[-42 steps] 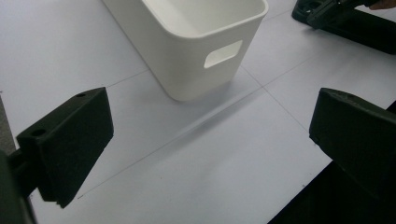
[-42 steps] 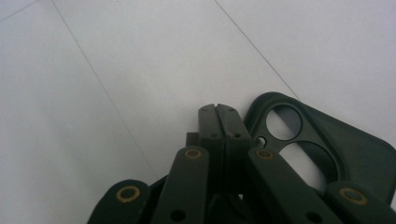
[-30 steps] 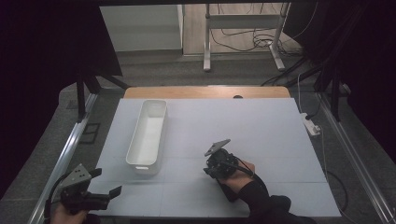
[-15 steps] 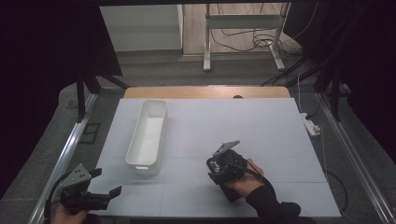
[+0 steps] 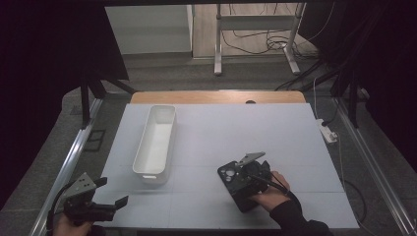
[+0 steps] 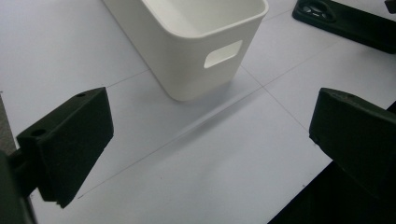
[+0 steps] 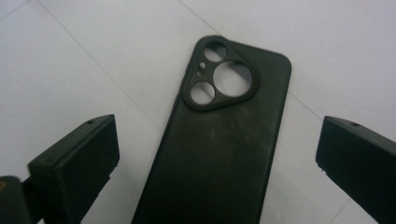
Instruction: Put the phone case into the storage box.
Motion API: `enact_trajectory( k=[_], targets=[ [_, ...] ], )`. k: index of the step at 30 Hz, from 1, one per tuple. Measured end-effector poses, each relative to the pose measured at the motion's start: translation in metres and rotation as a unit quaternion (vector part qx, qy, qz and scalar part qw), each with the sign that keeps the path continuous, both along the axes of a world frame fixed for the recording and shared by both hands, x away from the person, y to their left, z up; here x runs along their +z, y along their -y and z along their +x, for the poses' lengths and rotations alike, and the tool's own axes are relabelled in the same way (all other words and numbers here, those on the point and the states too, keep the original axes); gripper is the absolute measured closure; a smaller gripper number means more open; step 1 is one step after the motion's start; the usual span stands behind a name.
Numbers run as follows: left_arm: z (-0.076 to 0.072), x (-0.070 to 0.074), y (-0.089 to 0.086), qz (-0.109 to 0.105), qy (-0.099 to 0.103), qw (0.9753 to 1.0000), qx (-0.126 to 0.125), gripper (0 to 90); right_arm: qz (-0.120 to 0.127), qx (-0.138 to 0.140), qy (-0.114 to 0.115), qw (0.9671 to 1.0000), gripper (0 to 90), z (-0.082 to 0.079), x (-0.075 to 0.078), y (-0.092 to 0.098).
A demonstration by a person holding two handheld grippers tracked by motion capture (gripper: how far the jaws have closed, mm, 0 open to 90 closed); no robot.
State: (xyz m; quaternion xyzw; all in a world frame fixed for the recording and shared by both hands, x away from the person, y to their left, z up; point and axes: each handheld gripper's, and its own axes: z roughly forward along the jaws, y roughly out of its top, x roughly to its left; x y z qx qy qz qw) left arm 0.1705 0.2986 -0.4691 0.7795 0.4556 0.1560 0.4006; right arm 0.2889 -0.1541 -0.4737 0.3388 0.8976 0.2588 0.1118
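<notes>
At 7 o'clock on the desk (image 5: 295,128) we rest the left hand-held gripper (image 5: 110,204), jaws released, idle and clear of the white bin (image 5: 156,140). At 5 o'clock the right hand-held gripper (image 5: 231,179), jaws spread wide, straddles the black phone case (image 7: 219,154) lying flat, positioned, we judge, to grasp its sides.

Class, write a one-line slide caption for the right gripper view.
Open right tool poised over a black phone case lying flat on the white table.
</notes>
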Motion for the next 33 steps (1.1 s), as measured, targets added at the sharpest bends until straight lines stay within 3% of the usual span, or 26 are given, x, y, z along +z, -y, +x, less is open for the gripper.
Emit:
enact_trajectory(
  k=[9,19,26,33],
  targets=[
    [0.0,0.0,0.0,0.001,0.0,1.0,0.0,0.4,0.005,-0.017,-0.009,0.9998,0.0,0.0,-0.003,0.008],
    [0.0,0.0,0.0,0.0,0.0,1.0,-0.001,0.4,0.001,-0.02,-0.034,0.9992,0.0,0.003,-0.023,0.007],
    [0.0,0.0,0.0,0.0,-0.001,1.0,-0.001,0.4,-0.019,-0.014,-0.045,0.9987,0.0,0.003,-0.039,0.004],
    [0.0,0.0,0.0,-0.001,0.0,1.0,-0.001,0.4,-0.045,-0.019,-0.04,0.998,0.0,0.002,-0.046,0.0]
  ],
)
